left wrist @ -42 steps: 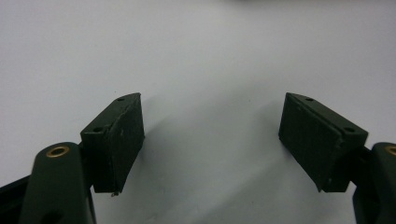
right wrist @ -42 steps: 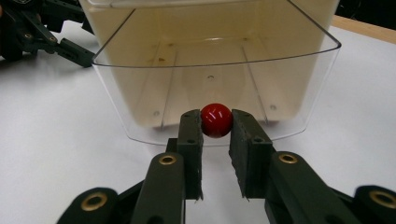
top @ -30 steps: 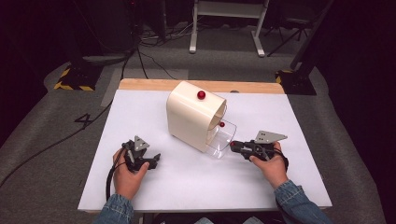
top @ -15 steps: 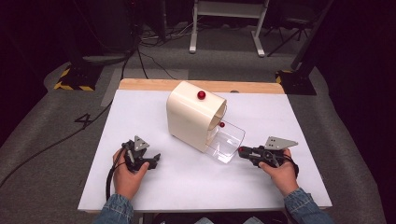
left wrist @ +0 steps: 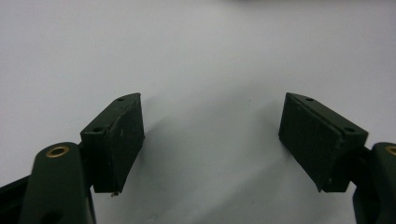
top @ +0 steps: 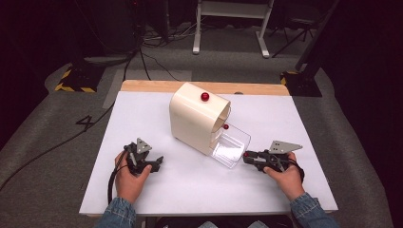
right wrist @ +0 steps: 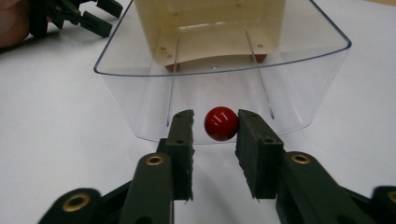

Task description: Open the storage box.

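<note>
So the whole setup is sitting on a white table (top: 157,204) with a strip of bare wood (top: 142,86) showing along its far edge. The surface is looking matte, with just soft shadows under the tools. Around it the room is staying pretty dark: grey carpet (top: 57,142), a yellow-and-black striped block (top: 71,81) off the far left corner, black cables (top: 142,52) snaking across the floor, and the white legs of a stand (top: 230,28) at the back.

Mid-table, a cream box (top: 192,118) with a red knob on top (top: 205,97) is standing with its clear drawer (top: 233,145) pulled out toward the right side. The drawer's red knob (right wrist: 221,123) is sitting on its front wall, right at the tips of the right gripper (right wrist: 215,128). In the right gripper view those jaws are a little apart and have just been opening; the knob is between them, touching the right-hand pad, with a thin gap on the other side, so they're not pinching it.

The left gripper (top: 151,164) is resting on the table near the front left, well apart from the box. In the left gripper view its pads (left wrist: 119,140) are standing wide apart with only bare white table between them.
</note>
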`<state>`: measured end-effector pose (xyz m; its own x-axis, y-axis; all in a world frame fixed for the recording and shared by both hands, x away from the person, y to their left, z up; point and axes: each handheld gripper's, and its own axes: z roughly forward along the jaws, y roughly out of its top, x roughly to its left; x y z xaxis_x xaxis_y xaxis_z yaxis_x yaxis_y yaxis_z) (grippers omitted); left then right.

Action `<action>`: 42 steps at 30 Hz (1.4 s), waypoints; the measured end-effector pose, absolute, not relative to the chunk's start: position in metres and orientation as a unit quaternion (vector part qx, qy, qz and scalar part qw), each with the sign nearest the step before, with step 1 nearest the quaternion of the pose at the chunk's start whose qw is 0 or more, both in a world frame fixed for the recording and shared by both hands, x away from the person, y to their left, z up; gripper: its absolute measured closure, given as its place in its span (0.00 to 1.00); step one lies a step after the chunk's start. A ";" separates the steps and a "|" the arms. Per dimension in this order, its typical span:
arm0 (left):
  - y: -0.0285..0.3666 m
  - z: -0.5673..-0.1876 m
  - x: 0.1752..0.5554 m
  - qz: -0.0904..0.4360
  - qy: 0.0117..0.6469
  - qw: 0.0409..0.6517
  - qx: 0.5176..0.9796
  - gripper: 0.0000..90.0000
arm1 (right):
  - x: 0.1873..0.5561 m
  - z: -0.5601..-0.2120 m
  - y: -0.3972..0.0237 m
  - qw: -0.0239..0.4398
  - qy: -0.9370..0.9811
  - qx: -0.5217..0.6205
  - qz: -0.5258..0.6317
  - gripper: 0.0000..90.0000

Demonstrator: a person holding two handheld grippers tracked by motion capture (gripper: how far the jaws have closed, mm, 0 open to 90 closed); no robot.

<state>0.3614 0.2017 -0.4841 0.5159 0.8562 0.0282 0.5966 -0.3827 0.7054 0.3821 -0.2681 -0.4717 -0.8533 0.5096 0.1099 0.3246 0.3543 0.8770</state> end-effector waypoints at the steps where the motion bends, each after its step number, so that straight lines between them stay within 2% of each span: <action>1: 0.202 -0.484 0.361 0.199 0.450 0.326 0.807 0.25 | 0.382 -0.472 -0.268 0.092 0.820 0.253 0.505 0.72; 3: 0.202 -0.484 0.361 0.200 0.450 0.326 0.807 0.25 | 0.381 -0.472 -0.270 0.091 0.821 0.256 0.502 0.65; 8: 0.202 -0.484 0.361 0.199 0.450 0.326 0.807 0.25 | 0.376 -0.465 -0.274 0.097 0.820 0.255 0.503 0.61; 16: 0.202 -0.484 0.362 0.198 0.451 0.326 0.807 0.25 | 0.374 -0.439 -0.272 0.114 0.811 0.240 0.520 0.61; 25: 0.202 -0.484 0.362 0.198 0.451 0.326 0.807 0.25 | 0.386 -0.403 -0.248 0.124 0.807 0.211 0.537 0.62; 38: 0.202 -0.485 0.362 0.192 0.454 0.330 0.805 0.25 | 0.417 -0.387 -0.217 0.129 0.811 0.201 0.534 0.64; 42: 0.202 -0.485 0.362 0.193 0.454 0.330 0.805 0.25 | 0.426 -0.389 -0.213 0.132 0.802 0.203 0.546 0.68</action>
<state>0.3623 0.2023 -0.4845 0.5135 0.8580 0.0124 0.6029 -0.3710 0.7063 0.4261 -0.2127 -0.3891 -0.8824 0.4704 0.0109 0.1821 0.3202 0.9297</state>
